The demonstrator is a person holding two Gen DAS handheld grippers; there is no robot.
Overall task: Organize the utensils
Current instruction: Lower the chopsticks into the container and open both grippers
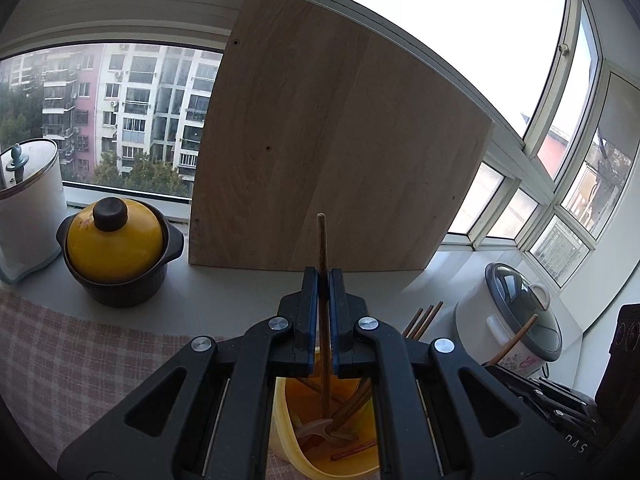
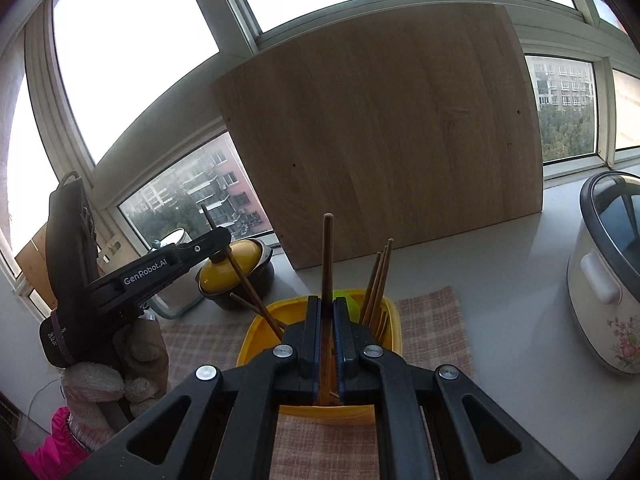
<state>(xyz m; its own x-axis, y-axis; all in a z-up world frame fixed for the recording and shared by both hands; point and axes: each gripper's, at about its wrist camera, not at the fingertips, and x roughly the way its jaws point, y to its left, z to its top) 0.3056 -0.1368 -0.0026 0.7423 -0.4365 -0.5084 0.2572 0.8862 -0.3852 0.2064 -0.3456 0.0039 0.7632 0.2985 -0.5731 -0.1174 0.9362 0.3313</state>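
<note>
From the left wrist, the left tongs are pinched tight on a single brown chopstick that stands nearly upright, its lower end reaching down into the yellow container directly beneath, where more chopsticks and a pale spoon lie. Behind, a wooden board leans against the window, with a yellow-lidded pot to its left and a white rice cooker to its right on the bench. From the right wrist, the right tongs are likewise clamped on one upright chopstick over the same yellow container, which sits on a checked cloth; other chopsticks stand in it. The left tongs, in a gloved hand, grip their chopstick at the left.
</note>
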